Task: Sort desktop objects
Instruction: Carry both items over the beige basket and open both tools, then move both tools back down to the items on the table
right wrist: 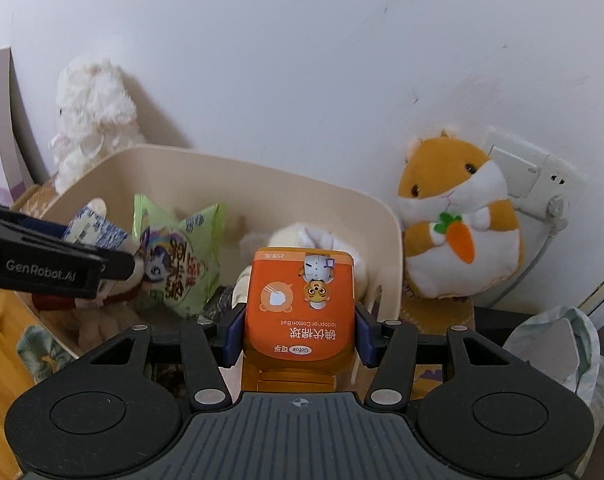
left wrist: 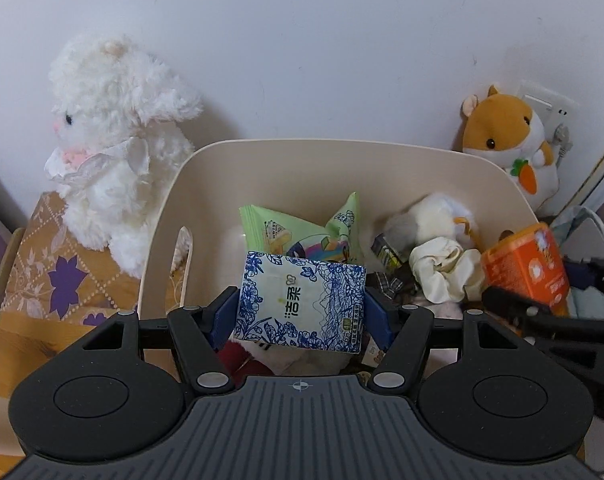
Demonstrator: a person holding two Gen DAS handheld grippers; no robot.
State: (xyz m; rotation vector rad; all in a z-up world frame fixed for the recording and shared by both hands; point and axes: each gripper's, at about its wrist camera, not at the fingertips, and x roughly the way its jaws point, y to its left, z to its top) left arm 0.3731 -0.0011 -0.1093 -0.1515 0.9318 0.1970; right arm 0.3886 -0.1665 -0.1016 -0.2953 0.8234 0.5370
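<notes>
- Two grippers are holding items over the bin (left wrist: 174, 200): left gripper (left wrist: 301, 312) clamping tissue pack (left wrist: 301, 306); right gripper (right wrist: 300, 334) clamping orange box (right wrist: 302, 304).
- Risk: simultaneous release, items colliding or bouncing out.

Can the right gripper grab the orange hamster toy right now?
Probably not yet. The right gripper is already shut on the orange cotton ball box, so its jaws are full. The hamster toy sits outside the beige bin, by the wall, with nothing blocking it once the box is dropped.
</notes>
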